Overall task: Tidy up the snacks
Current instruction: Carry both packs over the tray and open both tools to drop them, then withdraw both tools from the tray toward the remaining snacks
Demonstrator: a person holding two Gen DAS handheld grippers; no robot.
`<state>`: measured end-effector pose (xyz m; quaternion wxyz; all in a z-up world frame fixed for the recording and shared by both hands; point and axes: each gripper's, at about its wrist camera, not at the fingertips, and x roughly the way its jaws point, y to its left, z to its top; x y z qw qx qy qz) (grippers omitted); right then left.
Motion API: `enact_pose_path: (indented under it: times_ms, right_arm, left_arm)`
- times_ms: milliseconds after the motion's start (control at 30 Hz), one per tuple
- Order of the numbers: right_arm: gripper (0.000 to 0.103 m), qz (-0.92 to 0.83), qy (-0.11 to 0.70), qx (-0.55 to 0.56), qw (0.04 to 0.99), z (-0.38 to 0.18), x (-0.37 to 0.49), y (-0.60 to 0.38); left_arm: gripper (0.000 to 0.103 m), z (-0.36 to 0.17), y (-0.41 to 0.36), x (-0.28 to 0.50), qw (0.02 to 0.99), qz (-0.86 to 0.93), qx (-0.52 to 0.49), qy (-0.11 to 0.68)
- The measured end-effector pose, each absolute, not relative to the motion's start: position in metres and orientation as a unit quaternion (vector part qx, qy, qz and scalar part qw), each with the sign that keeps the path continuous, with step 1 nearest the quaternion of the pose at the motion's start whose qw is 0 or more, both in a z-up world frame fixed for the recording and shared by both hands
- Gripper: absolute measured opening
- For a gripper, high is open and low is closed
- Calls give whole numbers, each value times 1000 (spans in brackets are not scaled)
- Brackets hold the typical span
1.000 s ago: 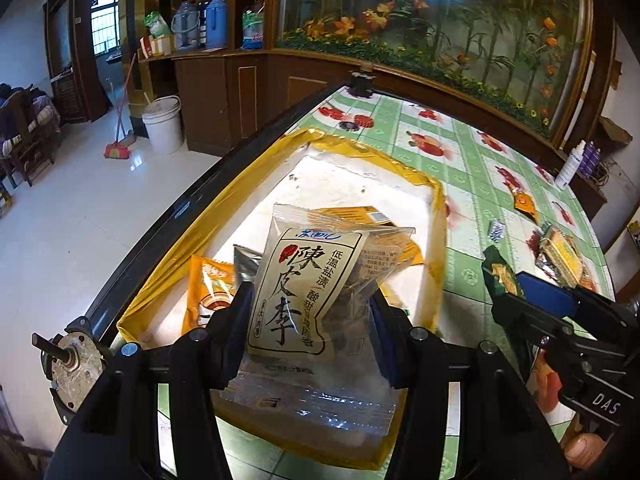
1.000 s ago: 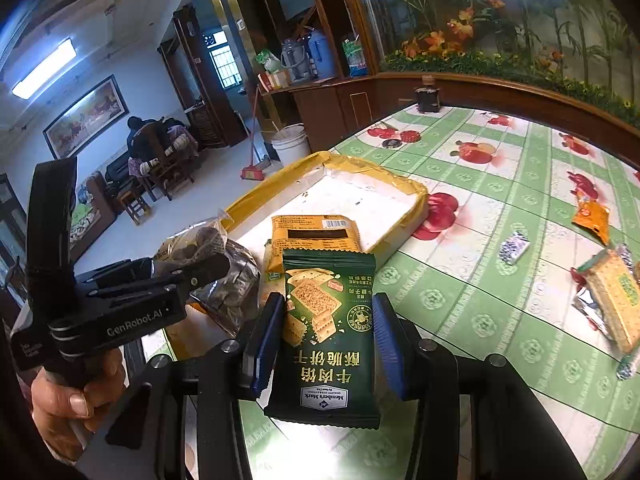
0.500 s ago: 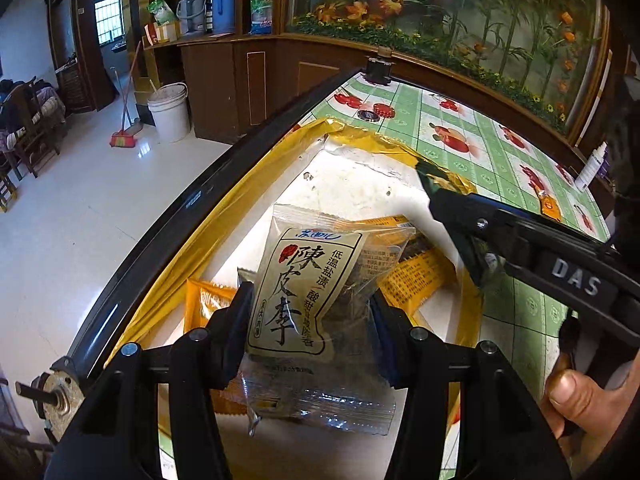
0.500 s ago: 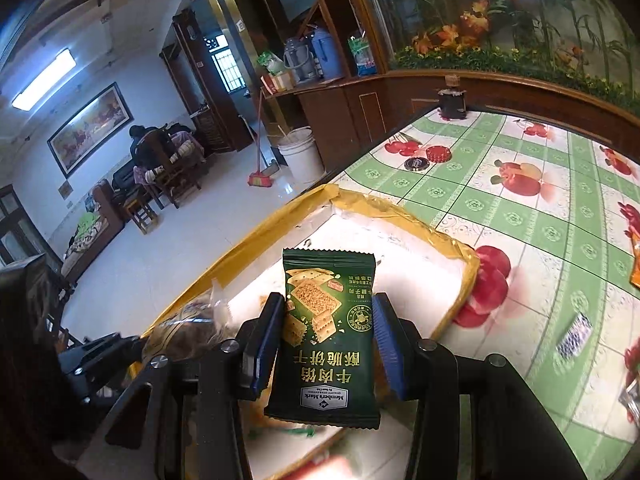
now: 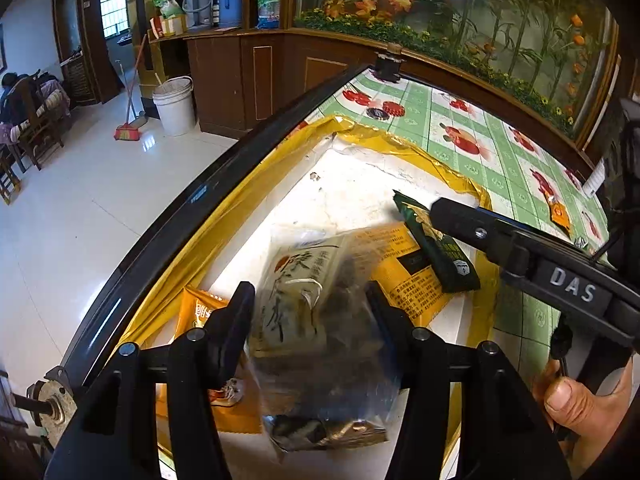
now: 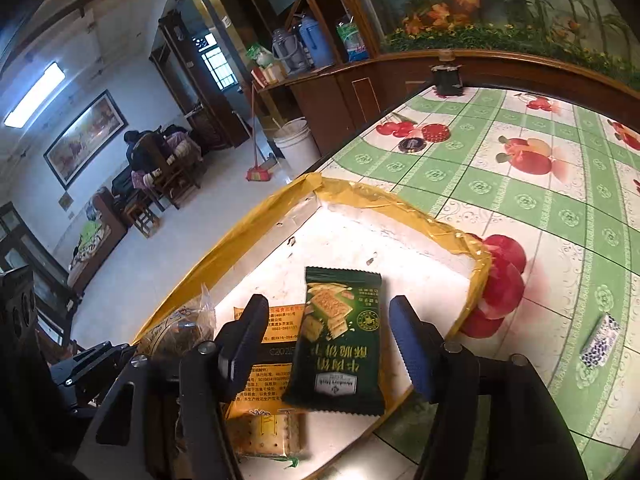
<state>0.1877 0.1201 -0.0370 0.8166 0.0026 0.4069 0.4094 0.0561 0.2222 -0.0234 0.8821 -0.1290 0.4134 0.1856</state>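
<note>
Hanging over the near end of the yellow-rimmed tray (image 6: 444, 232), both grippers are letting go at once. The right gripper (image 6: 328, 340) has its jaws spreading, clear daylight either side of the dark green cracker packet (image 6: 340, 332), which sits tilted between the blue pads without either one pressing it. Just under it lies an orange packet (image 6: 280, 320) with black print, and nearer still a clear-wrapped stack of square crackers (image 6: 264, 432) on the white tray floor.

Over on the left, the left gripper (image 5: 308, 320) is easing its jaws apart too; the clear bag of dried plums (image 5: 296, 300), with its white label, is blurred between the fingers, and I cannot tell whether the pads touch it. A small orange snack bag (image 5: 200, 312) lies beside the left finger, down in the tray.

From the left wrist view, the right gripper (image 5: 436, 216) reaches in from the right, the green packet (image 5: 444, 256) at its tip above the orange one, and the right hand (image 5: 580, 404) wraps the handle at the near right.

Further out, the green checked tablecloth (image 6: 520, 184) with fruit prints runs to the far edge. One small blue-and-white wrapped sweet (image 6: 600, 340) lies on it, right of the tray. Beyond the table stand a white bucket (image 6: 296, 140) and a broom (image 6: 258, 168) on the floor.
</note>
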Motion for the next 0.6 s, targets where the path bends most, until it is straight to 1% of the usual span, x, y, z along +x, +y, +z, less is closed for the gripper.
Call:
enact_pose_path:
  times_ms: [67, 100, 133, 200, 400, 600]
  right_arm:
    - [65, 410, 404, 8, 818, -33, 185, 113]
    - [67, 409, 401, 10, 820, -30, 182, 109]
    - [69, 408, 396, 13, 823, -26, 180, 104]
    - [70, 406, 390, 18, 827, -20, 174, 95]
    - [72, 395, 372, 29, 840, -4, 154, 56]
    - [73, 357, 364, 39, 859, -2, 140, -5]
  left_arm:
    - [57, -19, 223, 52, 885, 188, -136, 404]
    - [59, -16, 223, 51, 887, 188, -139, 399]
    - [65, -13, 223, 48, 888, 189, -142, 394]
    - [68, -9, 221, 44, 892, 189, -144, 385]
    - [68, -1, 211, 41, 897, 184, -139, 378]
    - [68, 1, 189, 45, 900, 166, -133, 381]
